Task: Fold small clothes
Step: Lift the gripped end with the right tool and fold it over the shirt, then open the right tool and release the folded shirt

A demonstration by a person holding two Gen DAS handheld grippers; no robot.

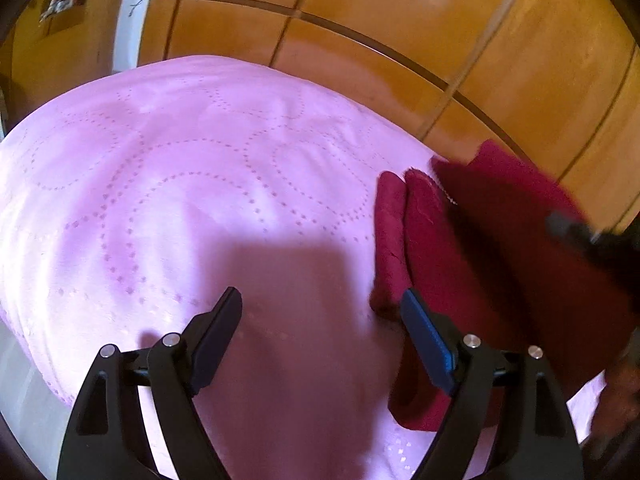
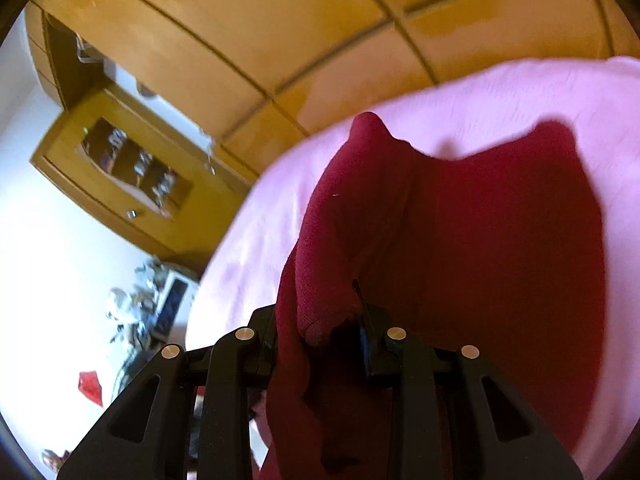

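Observation:
A dark red knitted garment [image 1: 472, 248] lies on the pink bedspread [image 1: 168, 184] at the right of the left wrist view, partly lifted at its far right. My left gripper [image 1: 322, 306] hovers over the bedspread just left of the garment's edge, open, with nothing between its fingers. In the right wrist view my right gripper [image 2: 320, 320] is shut on a bunched fold of the red garment [image 2: 460, 240], which drapes from the jaws down onto the bed. The blurred dark shape at the right edge of the left wrist view is the right gripper [image 1: 580, 240].
Wooden wardrobe doors [image 1: 400, 32] stand close behind the bed. A wall cabinet with small items [image 2: 132, 168] and a cluttered shelf [image 2: 152, 304] are on the white wall at left. The bedspread [image 2: 520, 96] stretches wide to the left of the garment.

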